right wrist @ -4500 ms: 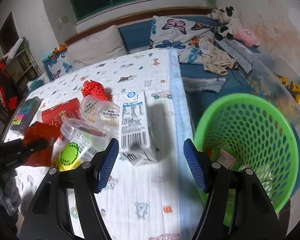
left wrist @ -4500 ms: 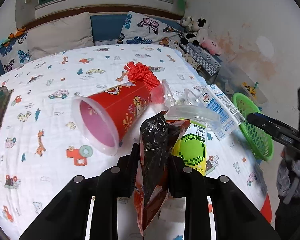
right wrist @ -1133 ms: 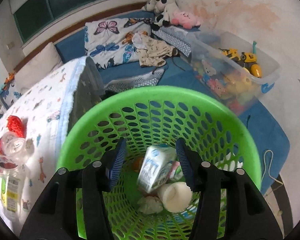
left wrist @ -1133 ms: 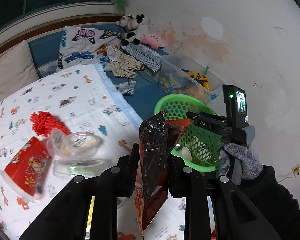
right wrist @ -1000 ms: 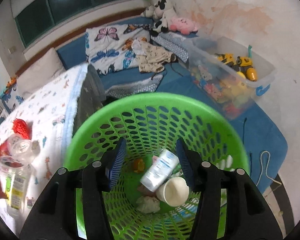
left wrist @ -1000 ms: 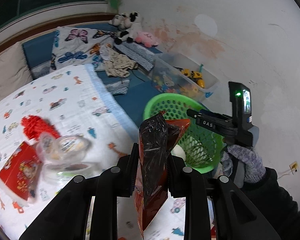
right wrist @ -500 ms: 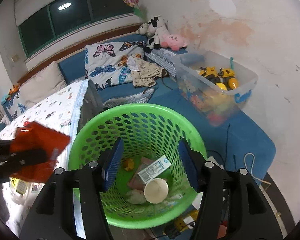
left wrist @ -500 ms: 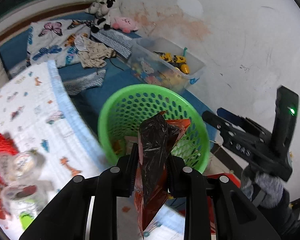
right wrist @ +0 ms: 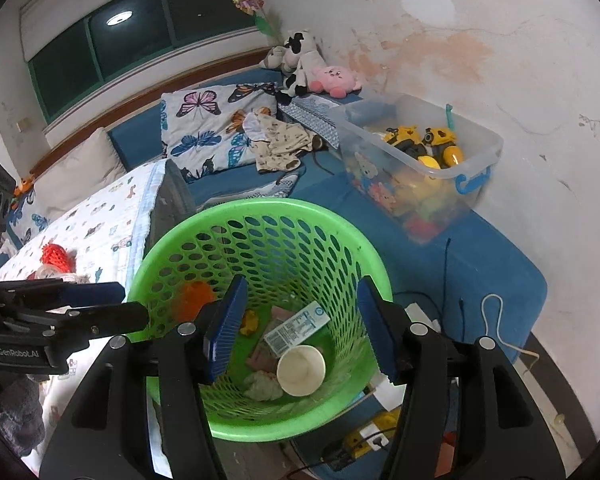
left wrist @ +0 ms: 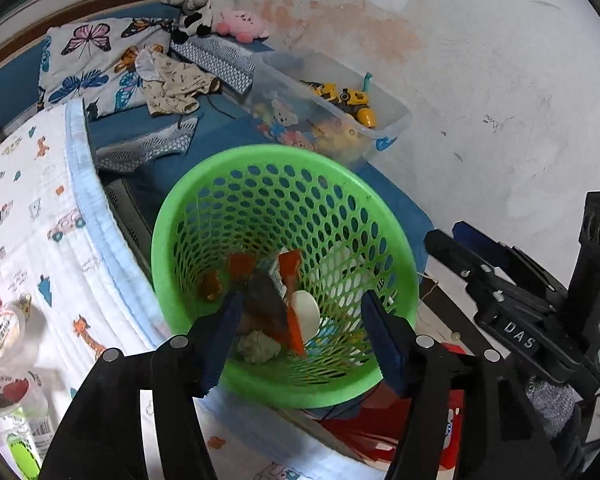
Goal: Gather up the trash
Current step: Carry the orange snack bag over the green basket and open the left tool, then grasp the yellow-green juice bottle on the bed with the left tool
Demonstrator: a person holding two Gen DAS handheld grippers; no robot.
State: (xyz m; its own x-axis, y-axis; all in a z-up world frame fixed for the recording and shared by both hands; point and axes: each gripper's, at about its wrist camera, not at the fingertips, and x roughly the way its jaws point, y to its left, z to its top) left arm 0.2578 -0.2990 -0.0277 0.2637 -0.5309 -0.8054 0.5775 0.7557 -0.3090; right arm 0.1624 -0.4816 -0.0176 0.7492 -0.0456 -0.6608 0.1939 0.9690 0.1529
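Note:
A green perforated basket (left wrist: 172,240) stands on the floor beside the bed; it also shows in the right wrist view (right wrist: 340,236). My left gripper (left wrist: 300,332) is open above it, and the red and black snack bag (left wrist: 272,304) is blurred just below the fingers, inside the basket. My right gripper (right wrist: 300,328) is open and empty over the basket. Inside lie a milk carton (right wrist: 298,330), a white paper cup (right wrist: 300,370), crumpled paper (right wrist: 262,386) and small wrappers. The left gripper's fingers (right wrist: 96,316) show at the left of the right wrist view.
The bed with a cartoon-print sheet (left wrist: 32,220) lies left of the basket, with plastic cups (left wrist: 4,328) and a bottle (left wrist: 20,432) at its edge. A clear box of toys (right wrist: 424,160) stands by the wall. Cables and a power strip (right wrist: 364,440) lie on the floor.
My left gripper has swung from the bed to over the basket, opened and let go of the snack bag, which drops into the basket. My right gripper has risen a little.

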